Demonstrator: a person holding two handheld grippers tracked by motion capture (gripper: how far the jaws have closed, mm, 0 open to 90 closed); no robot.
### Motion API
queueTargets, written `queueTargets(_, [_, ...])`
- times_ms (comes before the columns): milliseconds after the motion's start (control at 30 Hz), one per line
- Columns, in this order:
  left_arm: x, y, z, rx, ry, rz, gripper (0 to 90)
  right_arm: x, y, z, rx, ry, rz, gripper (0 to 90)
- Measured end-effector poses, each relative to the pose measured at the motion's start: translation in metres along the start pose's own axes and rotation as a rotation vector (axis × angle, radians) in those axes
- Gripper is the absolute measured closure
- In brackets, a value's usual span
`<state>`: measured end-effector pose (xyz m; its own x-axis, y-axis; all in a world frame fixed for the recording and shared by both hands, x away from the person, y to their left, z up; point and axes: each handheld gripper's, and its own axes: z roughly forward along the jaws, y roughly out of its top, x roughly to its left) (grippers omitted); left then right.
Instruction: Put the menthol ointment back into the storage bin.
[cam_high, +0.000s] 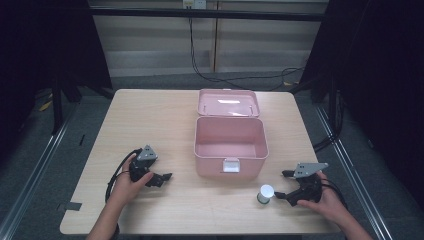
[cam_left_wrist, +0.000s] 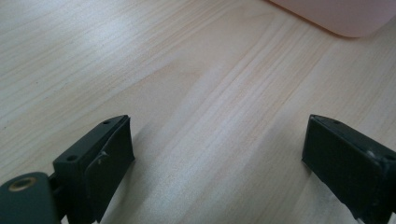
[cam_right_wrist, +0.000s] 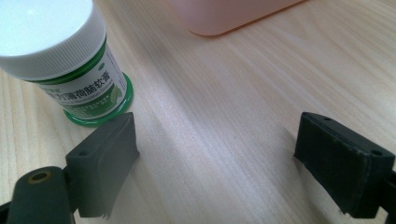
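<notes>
A pink plastic box (cam_high: 230, 150) stands open in the middle of the wooden table, its lid (cam_high: 228, 102) tipped back and its inside bare. A small bottle (cam_high: 265, 193) with a white cap and a green label stands upright in front of the box's right corner. My right gripper (cam_high: 281, 185) rests just right of it, open, holding nothing. In the right gripper view the bottle (cam_right_wrist: 70, 60) stands just past the tip of the left jaw, outside the gap of the gripper (cam_right_wrist: 215, 121). My left gripper (cam_high: 164, 180) lies open on the table left of the box, with bare wood between its jaws (cam_left_wrist: 217, 126).
The table (cam_high: 150, 125) has bare wood to the left of and behind the box. A corner of the pink box (cam_left_wrist: 345, 16) shows ahead of the left gripper. Black cables (cam_high: 210, 75) run over the floor behind the table. A metal rail (cam_high: 35, 165) runs along the left.
</notes>
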<state>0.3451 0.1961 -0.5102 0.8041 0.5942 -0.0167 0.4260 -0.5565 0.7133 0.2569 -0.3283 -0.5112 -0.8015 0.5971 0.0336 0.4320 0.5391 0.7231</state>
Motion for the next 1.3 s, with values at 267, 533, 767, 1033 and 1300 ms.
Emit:
queueTargets(267, [0.0,0.0,0.0,0.001,-0.002,0.0,7.2,0.007,0.007,-0.009,0.117,-0.006,0.023,14.8])
queueTargets(533, [0.0,0.0,0.0,0.001,-0.001,0.0,7.2,0.03,0.039,-0.019,0.374,0.046,-0.046,23.4])
queueTargets(767, [0.0,0.0,0.0,0.001,-0.001,0.001,7.2,0.038,0.071,-0.016,0.491,0.103,-0.122,28.4])
queueTargets(1033, [0.0,0.0,0.0,0.001,-0.002,0.001,7.2,0.05,0.096,-0.003,0.576,0.126,-0.222,31.4])
queueTargets(1300, [0.0,0.0,0.0,0.001,-0.001,0.001,7.2,0.059,0.11,0.008,0.601,0.147,-0.257,37.6])
